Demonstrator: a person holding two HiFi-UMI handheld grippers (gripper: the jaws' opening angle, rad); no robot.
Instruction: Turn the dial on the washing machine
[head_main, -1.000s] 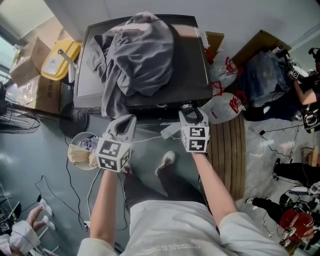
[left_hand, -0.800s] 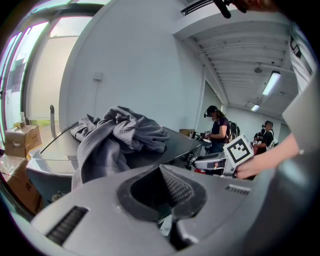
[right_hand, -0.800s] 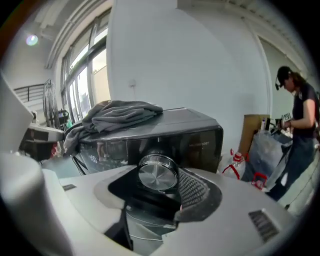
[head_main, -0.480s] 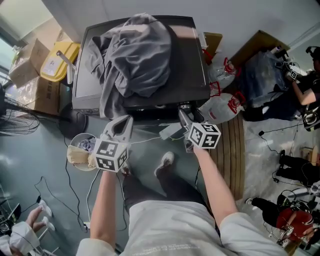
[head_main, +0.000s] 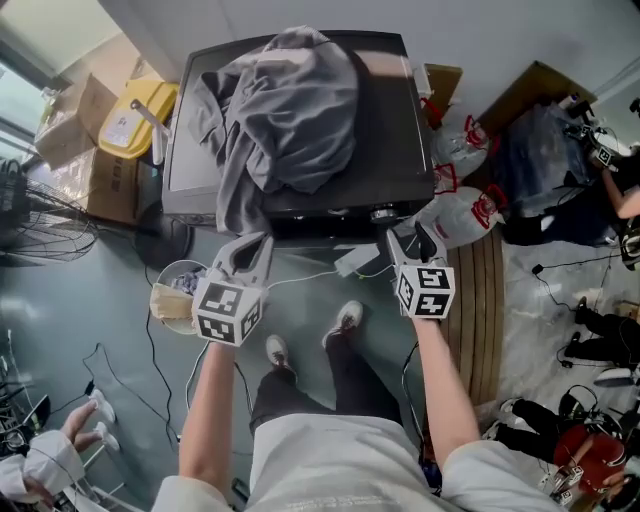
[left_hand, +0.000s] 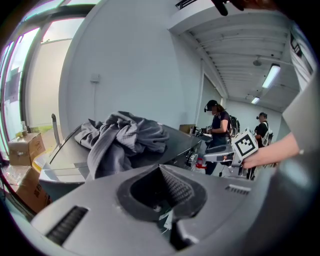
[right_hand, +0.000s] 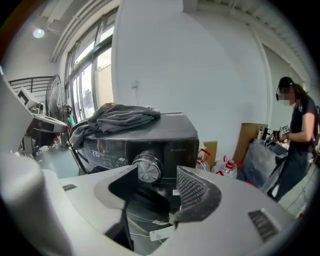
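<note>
Your right gripper (right_hand: 157, 175) has its fingers spread wide and grasps nothing. The dial (right_hand: 148, 169) shows through the gap beyond them, its left edge hidden behind the left finger, and nothing touches it. Your left gripper (left_hand: 161, 169) has its fingers drawn together at the tips with nothing between them. It hangs in front of the washing machine (head_main: 395, 130), to the left of the right gripper, touching nothing.

The dial sits on the machine's front panel, right of the middle, under the top where the grey clothes (head_main: 285, 110) lie heaped. Its round silver face points out towards you, and its axis runs level, front to back.

A second ago your right gripper stood at the panel, right by the dial. Now it is drawn back, off to the dial's right in the head view. Your left gripper has barely shifted.
</note>
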